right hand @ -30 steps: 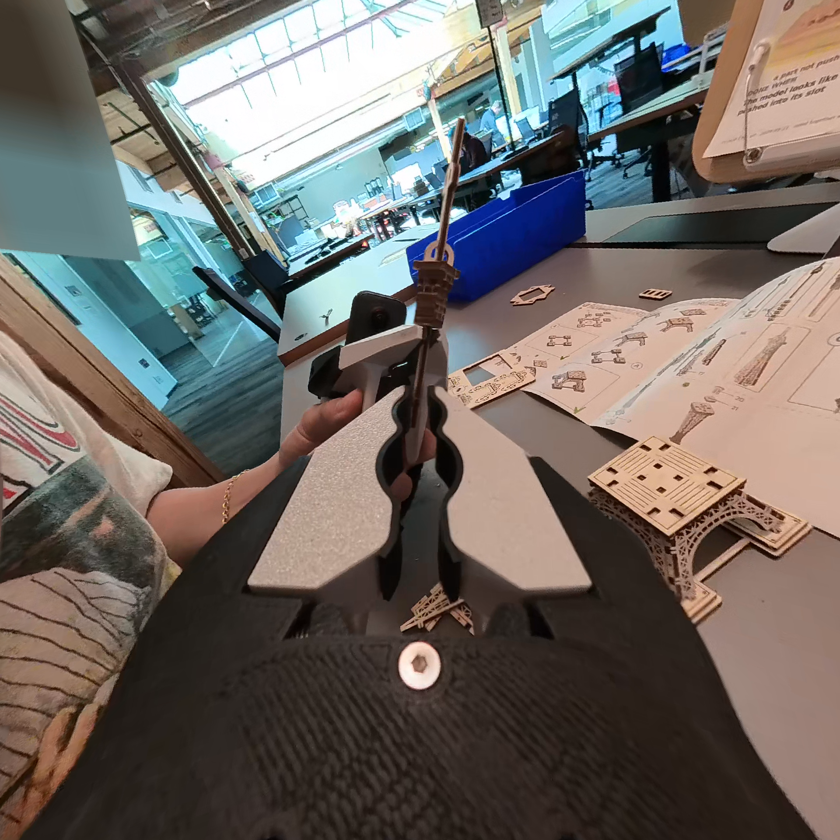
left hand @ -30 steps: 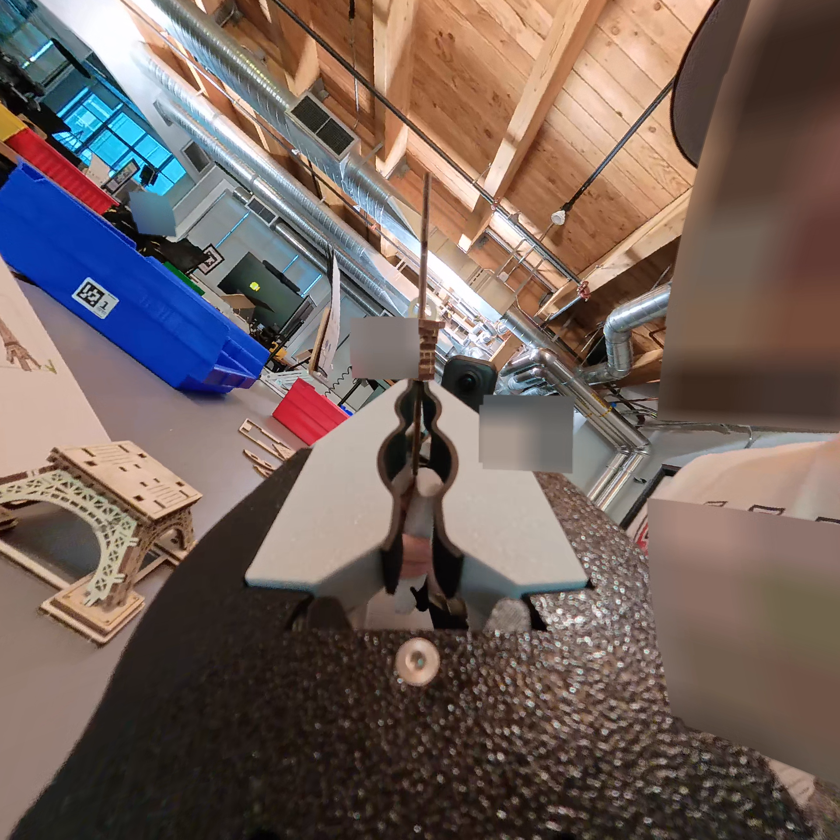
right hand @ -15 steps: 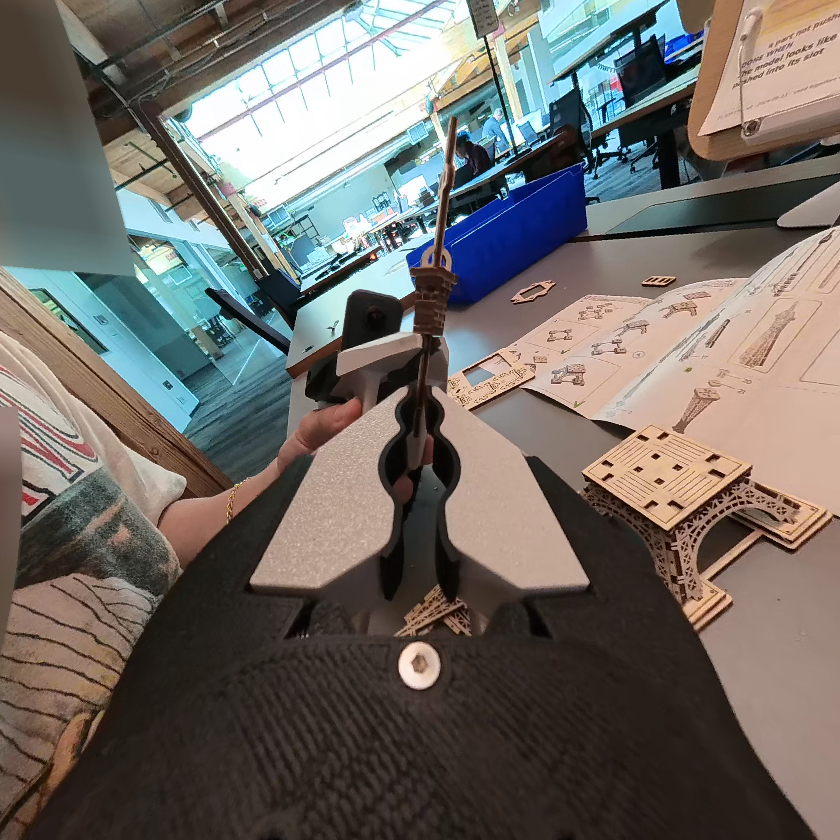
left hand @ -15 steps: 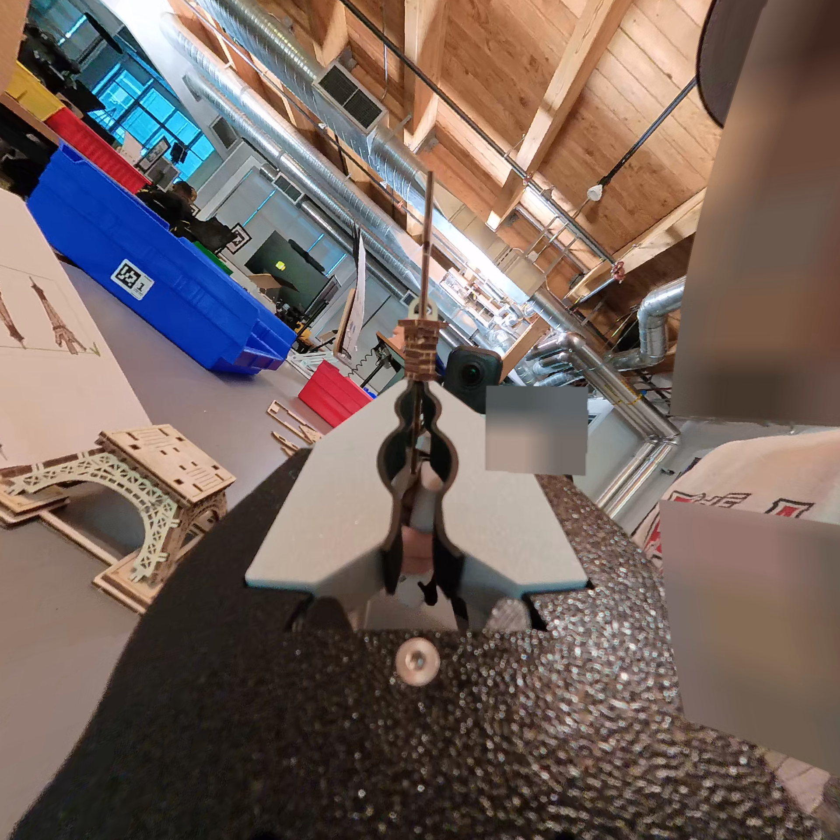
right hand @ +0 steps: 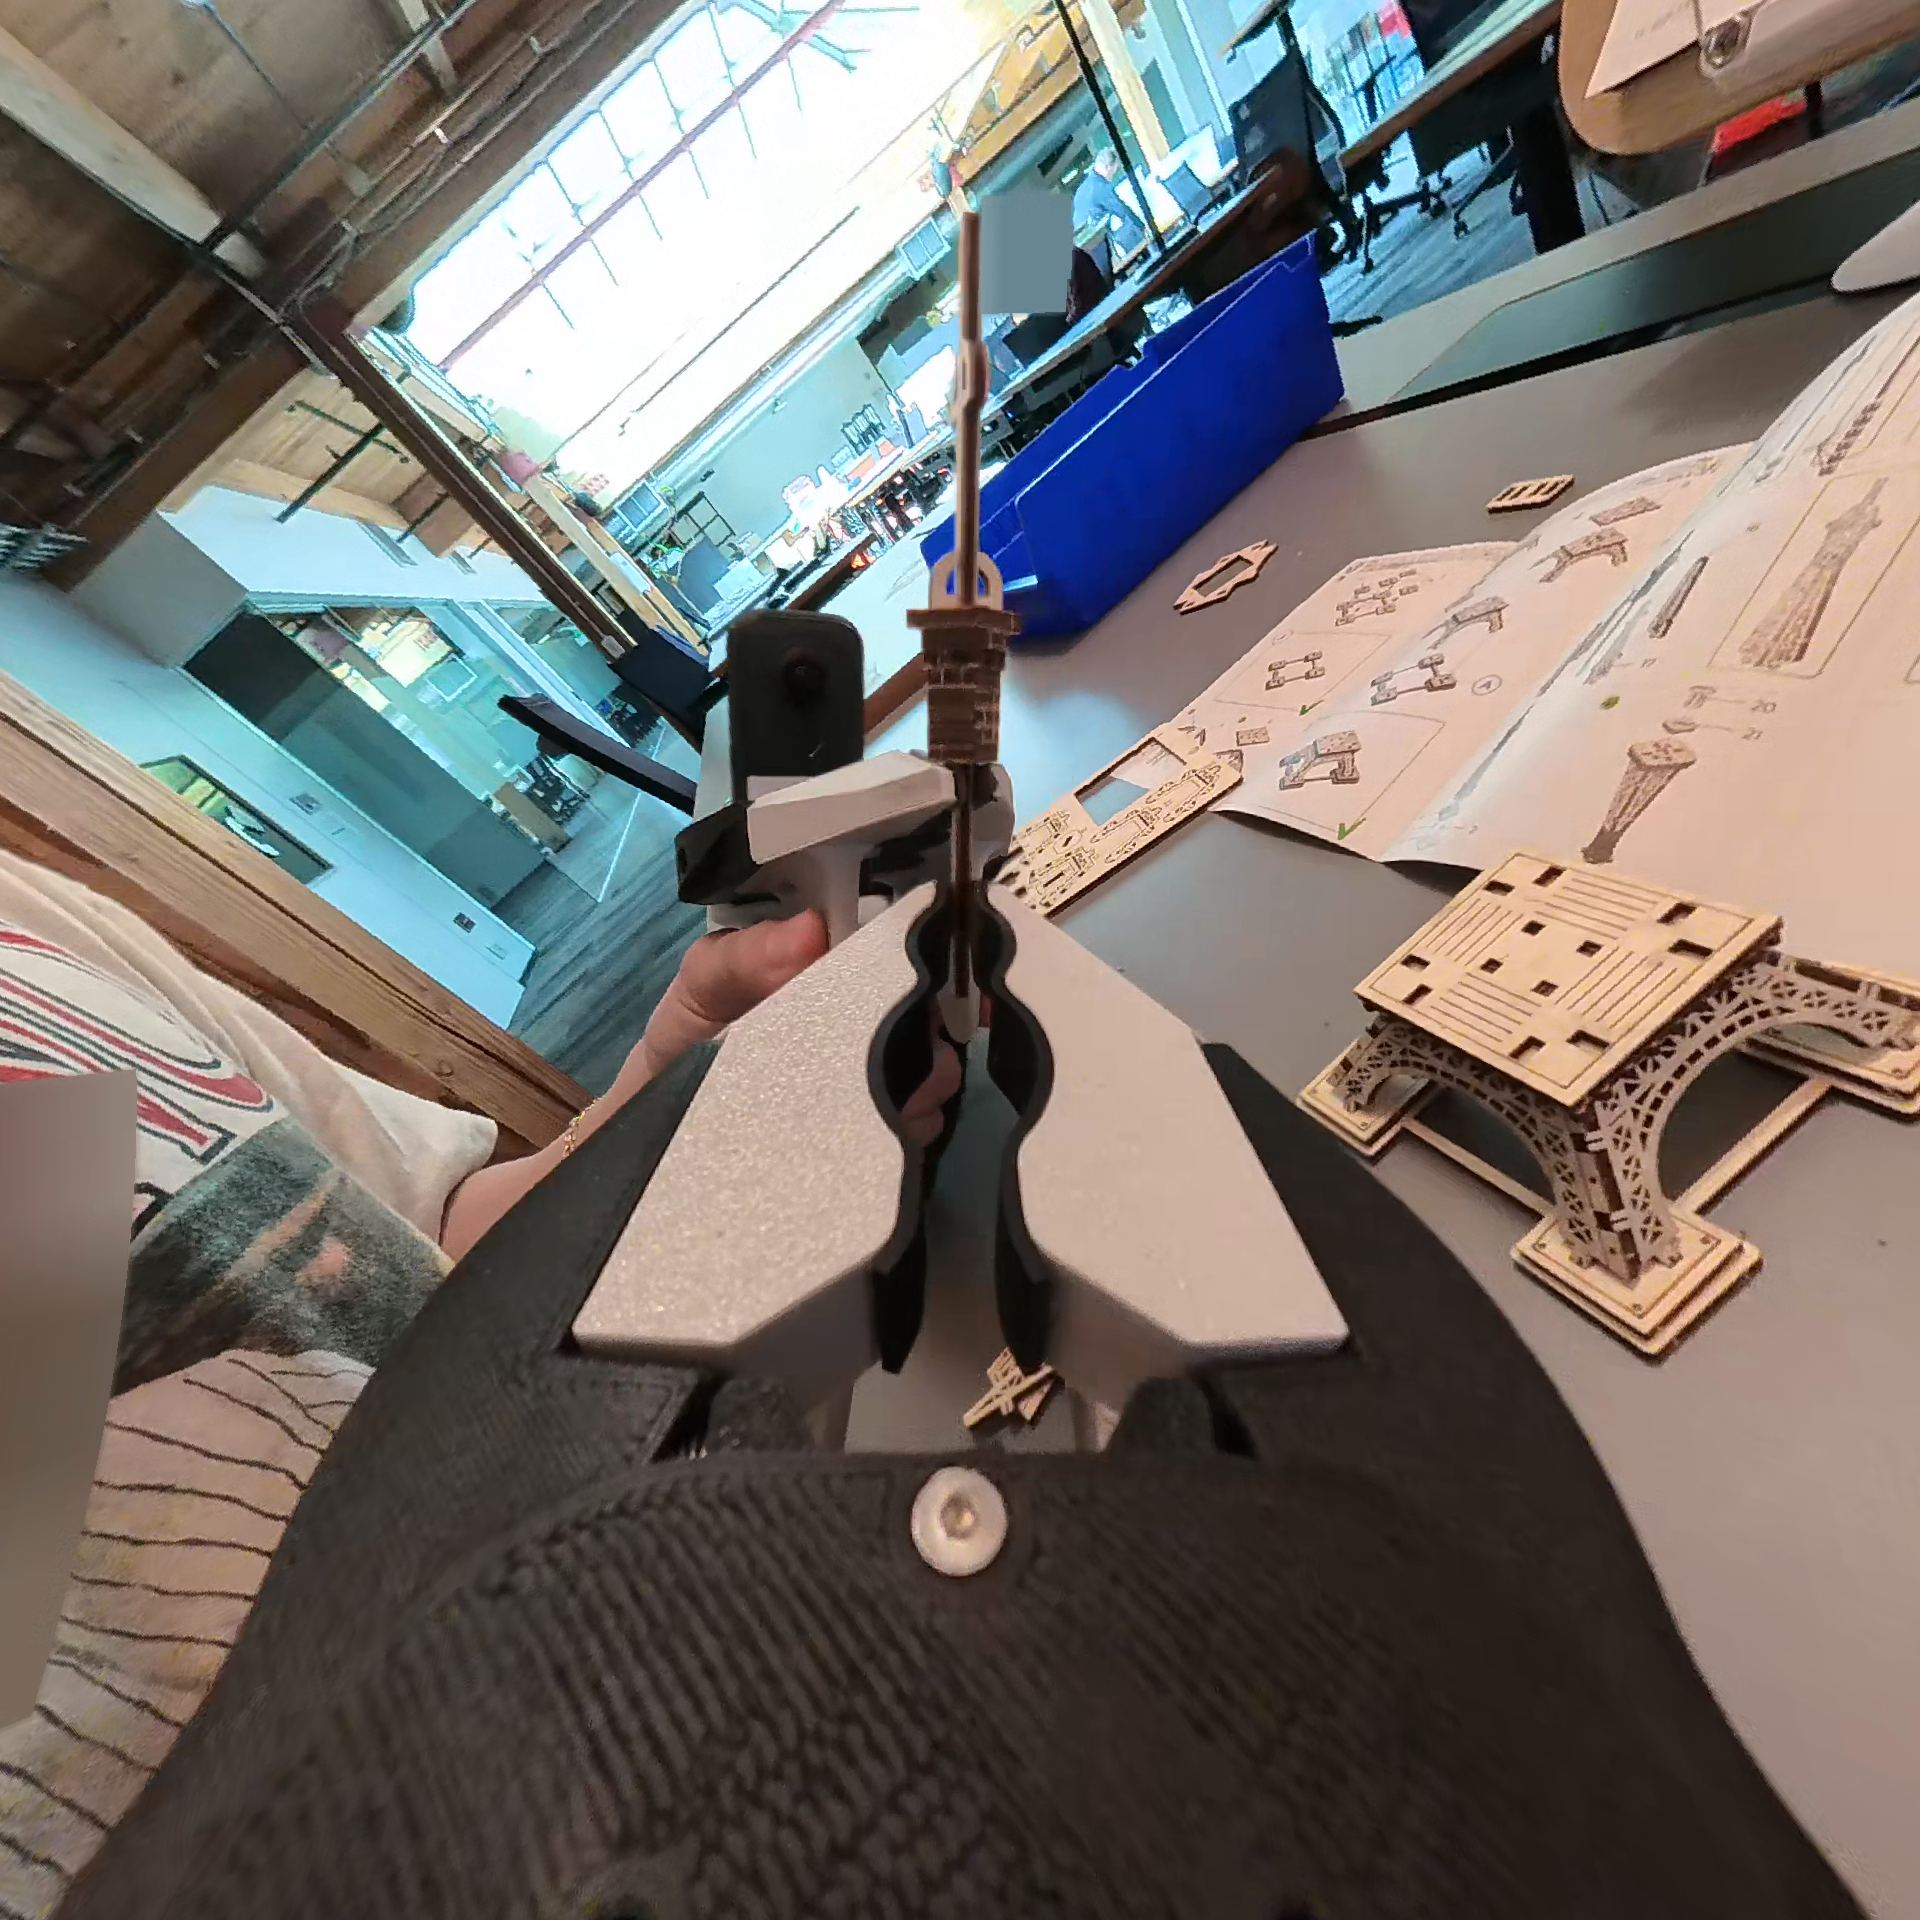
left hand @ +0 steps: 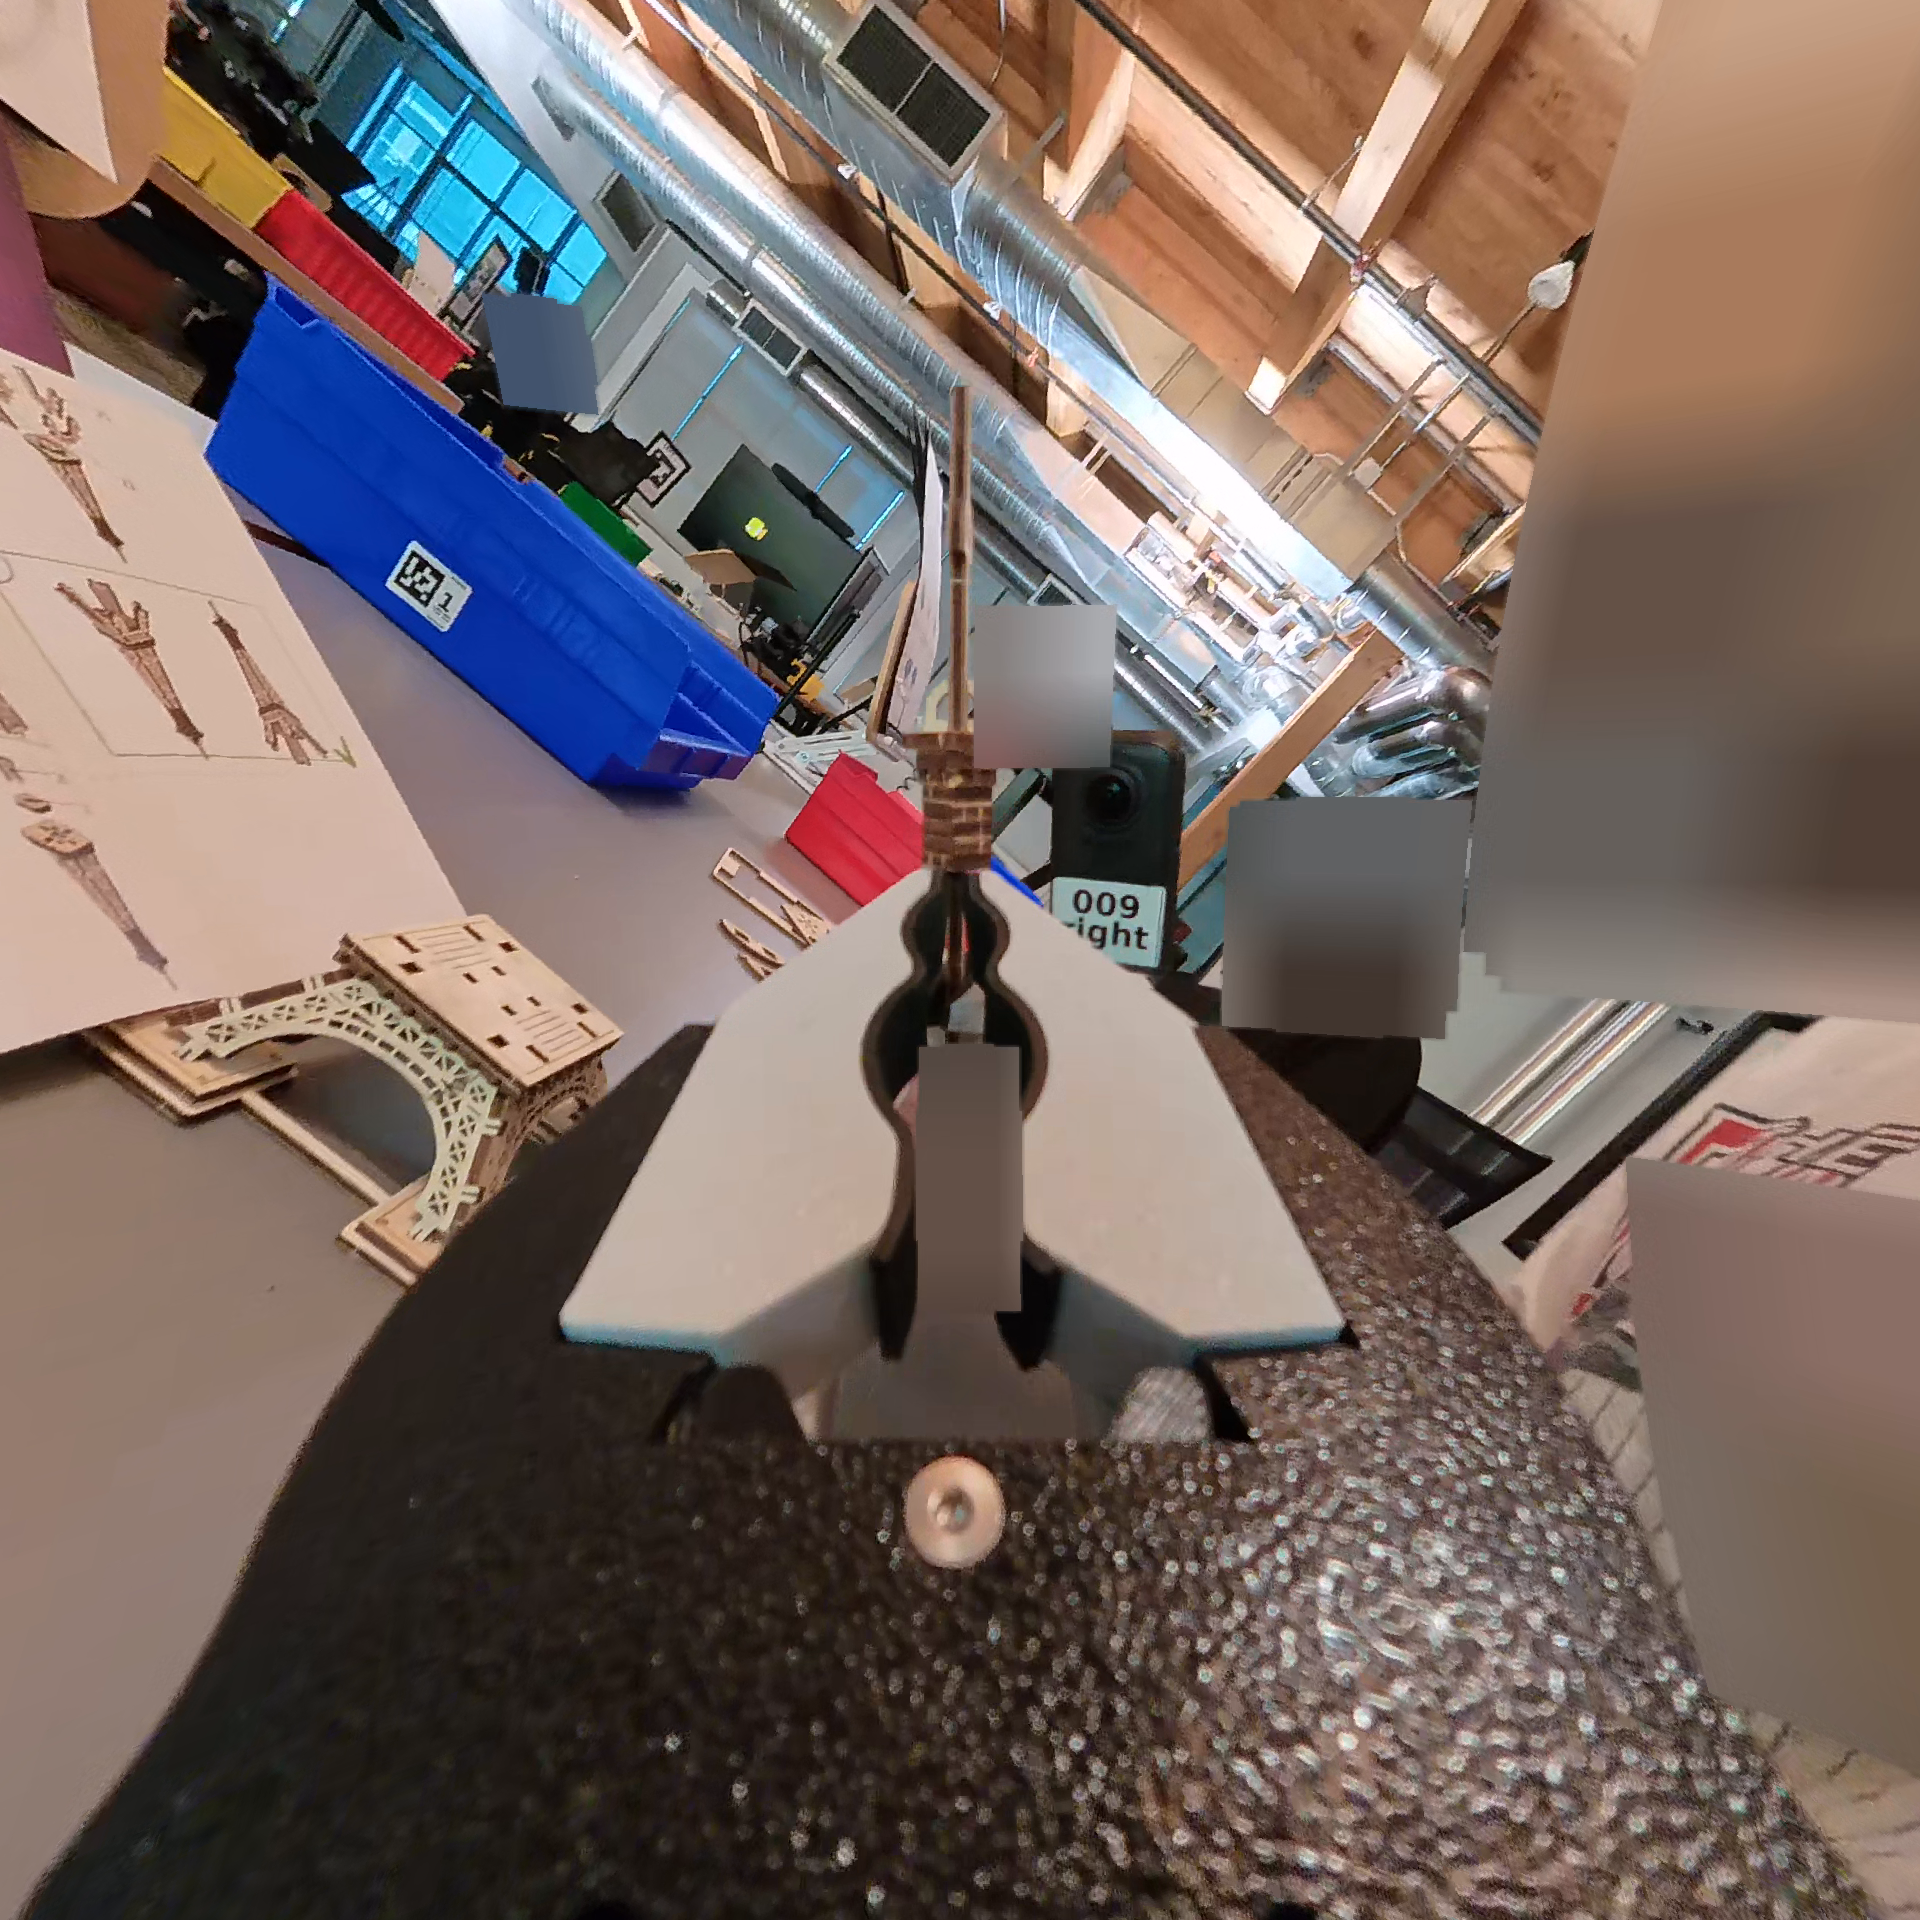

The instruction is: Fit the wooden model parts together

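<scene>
Both grippers are raised off the grey counter (right hand: 1714, 1538) and meet on one thin wooden spire (left hand: 956, 665), which stands up between them. The left gripper (left hand: 954, 914) has its jaws drawn in tight on the lower stem of the spire, just under a small stack of brown wooden rings (left hand: 956, 805) threaded on it. The right gripper (right hand: 961, 914) has its jaws pinched on the same stem from the opposite side, and a hand (right hand: 727, 987) shows behind it, wrapped around the handle of the other gripper.

On the counter just beside them stands the arched lattice base of the tower model (right hand: 1569, 997), upright on its four feet, apart from the spire. Near it lies an open instruction sheet (right hand: 1621, 644) with drawings of the tower, and one foot of the base rests at its edge. A punched-out wooden sheet (right hand: 1122, 831) lies flat past the grippers, with a few small loose pieces near it. A blue bin (left hand: 468, 582) sits farther back on the counter.
</scene>
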{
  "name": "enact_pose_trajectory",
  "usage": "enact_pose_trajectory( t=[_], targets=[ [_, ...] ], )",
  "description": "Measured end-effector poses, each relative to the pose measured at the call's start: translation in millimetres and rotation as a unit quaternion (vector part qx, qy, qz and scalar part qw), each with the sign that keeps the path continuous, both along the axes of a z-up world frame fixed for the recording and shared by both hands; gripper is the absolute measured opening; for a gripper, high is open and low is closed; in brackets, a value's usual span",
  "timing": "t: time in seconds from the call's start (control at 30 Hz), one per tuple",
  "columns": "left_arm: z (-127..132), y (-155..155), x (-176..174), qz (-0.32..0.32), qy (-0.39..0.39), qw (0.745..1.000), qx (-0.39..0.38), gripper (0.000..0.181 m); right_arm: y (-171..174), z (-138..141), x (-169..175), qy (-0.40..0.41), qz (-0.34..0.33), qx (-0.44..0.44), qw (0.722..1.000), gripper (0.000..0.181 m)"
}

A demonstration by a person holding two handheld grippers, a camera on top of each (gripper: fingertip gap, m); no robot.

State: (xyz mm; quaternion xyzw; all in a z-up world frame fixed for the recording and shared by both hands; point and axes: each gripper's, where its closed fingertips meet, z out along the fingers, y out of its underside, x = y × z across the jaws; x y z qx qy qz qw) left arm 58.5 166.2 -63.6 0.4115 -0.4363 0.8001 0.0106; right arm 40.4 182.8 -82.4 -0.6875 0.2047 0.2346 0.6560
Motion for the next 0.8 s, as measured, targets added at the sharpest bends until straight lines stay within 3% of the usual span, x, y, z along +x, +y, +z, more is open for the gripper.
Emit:
enact_pose_trajectory(
  t=[0.03, 0.4, 0.8],
  targets=[
    [-1.2, -0.4, 0.0, 0.002, 0.003, 1.000, 0.007, 0.000, -0.3, -1.2, -0.1, 0.001, -0.004, -0.007, 1.000, 0.000],
    [10.2, -11.7, -17.0, 0.012, -0.041, 0.997, 0.071, 0.000, -7.9, 9.6, -17.4, 0.017, -0.010, 0.009, 1.000, 0.000],
    [31.4, -19.3, -34.1, -0.025, -0.048, 0.998, -0.015, 0.000, -13.4, 28.8, -32.5, -0.055, -0.058, 0.003, 0.997, 0.000]
  ],
)
